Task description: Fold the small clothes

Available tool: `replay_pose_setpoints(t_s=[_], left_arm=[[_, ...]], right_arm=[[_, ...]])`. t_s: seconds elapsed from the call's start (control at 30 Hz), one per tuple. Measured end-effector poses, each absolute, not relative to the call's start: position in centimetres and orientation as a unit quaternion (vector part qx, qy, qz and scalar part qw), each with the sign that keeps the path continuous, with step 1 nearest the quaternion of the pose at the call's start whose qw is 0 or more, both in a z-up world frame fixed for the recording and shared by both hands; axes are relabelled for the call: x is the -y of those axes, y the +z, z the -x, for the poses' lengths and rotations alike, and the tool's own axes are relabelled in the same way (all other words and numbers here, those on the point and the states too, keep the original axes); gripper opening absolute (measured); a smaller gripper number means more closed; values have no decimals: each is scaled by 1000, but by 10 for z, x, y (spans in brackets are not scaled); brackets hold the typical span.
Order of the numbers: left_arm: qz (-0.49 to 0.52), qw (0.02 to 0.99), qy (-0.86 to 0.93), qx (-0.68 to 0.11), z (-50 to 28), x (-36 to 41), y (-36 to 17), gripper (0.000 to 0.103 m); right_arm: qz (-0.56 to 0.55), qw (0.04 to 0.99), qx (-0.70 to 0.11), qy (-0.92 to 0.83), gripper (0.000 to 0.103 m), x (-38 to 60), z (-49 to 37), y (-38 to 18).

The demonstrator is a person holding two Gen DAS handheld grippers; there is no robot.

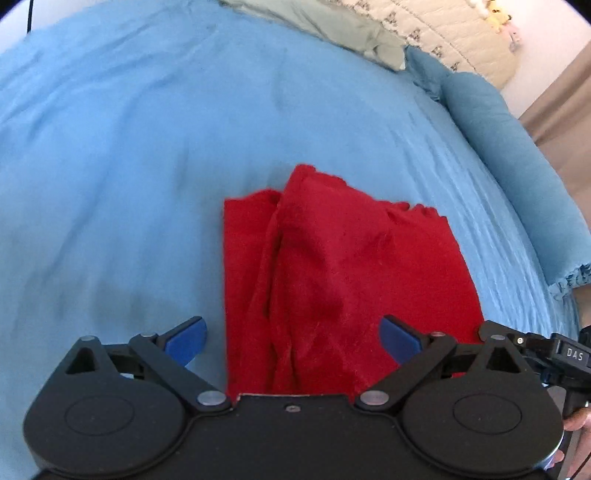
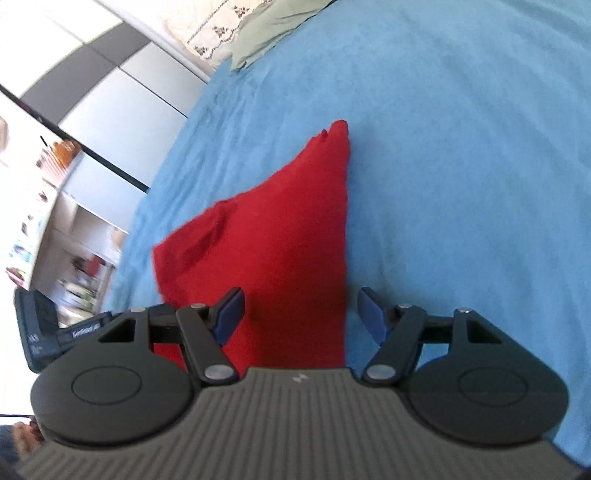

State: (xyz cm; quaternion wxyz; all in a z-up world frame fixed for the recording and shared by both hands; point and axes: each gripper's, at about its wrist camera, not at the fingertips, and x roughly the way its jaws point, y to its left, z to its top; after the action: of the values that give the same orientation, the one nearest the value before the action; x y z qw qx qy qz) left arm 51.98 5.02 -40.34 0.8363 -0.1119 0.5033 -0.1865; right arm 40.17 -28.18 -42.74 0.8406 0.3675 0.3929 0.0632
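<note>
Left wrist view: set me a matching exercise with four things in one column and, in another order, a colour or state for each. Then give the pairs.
Things:
1. garment
2. bedspread
3. pillow at the head of the bed
4. left gripper

Colours or states:
A. pale green
B. open, holding nothing
C. red, lying partly folded
D. light blue, spread under the garment

Pairs: 1-C, 2-D, 3-A, 4-B

quick headcount on the bed

one red cloth (image 1: 332,266), one blue bedspread (image 1: 129,147), two tools: left tool (image 1: 293,338), right tool (image 2: 301,314), plus one green pillow (image 1: 332,29).
</note>
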Motion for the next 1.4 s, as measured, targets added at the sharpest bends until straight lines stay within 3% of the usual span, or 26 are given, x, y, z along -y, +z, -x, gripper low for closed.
replay_pose_setpoints(t_s=[0.17, 0.3, 0.4, 0.53, 0.57, 0.6, 0.67, 0.73, 0.83, 1.23, 1.4], left_arm=[[165, 824, -178, -511, -528, -63, -415, 99], [210, 797, -213, -525, -527, -63, -415, 77], [171, 795, -212, -542, -523, -53, -416, 75], [203, 787, -190, -551, -528, -55, -419, 72], [198, 789, -181, -552, -528, -53, -418, 68], [184, 794, -173, -553, -528, -49, -415, 56], [163, 800, -168, -552, -526, -44, -412, 48], [146, 808, -167, -546, -526, -38, -404, 37], [98, 824, -171, -531, -518, -28, -392, 29], [73, 832, -221, -504, -467, 29, -344, 24], [69, 819, -227, -523, -424, 41, -352, 24]], right_arm=[[-372, 831, -408, 63, 83, 282, -404, -432], [-389, 825, -405, 72, 83, 284, -404, -438], [-394, 822, -404, 78, 82, 281, -403, -439], [-395, 817, -413, 72, 82, 278, -408, -445], [-397, 816, -415, 69, 77, 278, -410, -445], [-392, 817, -418, 69, 66, 276, -412, -443], [-357, 829, -425, 68, 55, 270, -415, -437], [-332, 840, -425, 66, 50, 264, -414, -428], [-324, 847, -416, 63, 45, 261, -409, -416], [-280, 859, -422, 70, 42, 279, -362, -348], [-268, 852, -446, 66, 42, 292, -316, -343]])
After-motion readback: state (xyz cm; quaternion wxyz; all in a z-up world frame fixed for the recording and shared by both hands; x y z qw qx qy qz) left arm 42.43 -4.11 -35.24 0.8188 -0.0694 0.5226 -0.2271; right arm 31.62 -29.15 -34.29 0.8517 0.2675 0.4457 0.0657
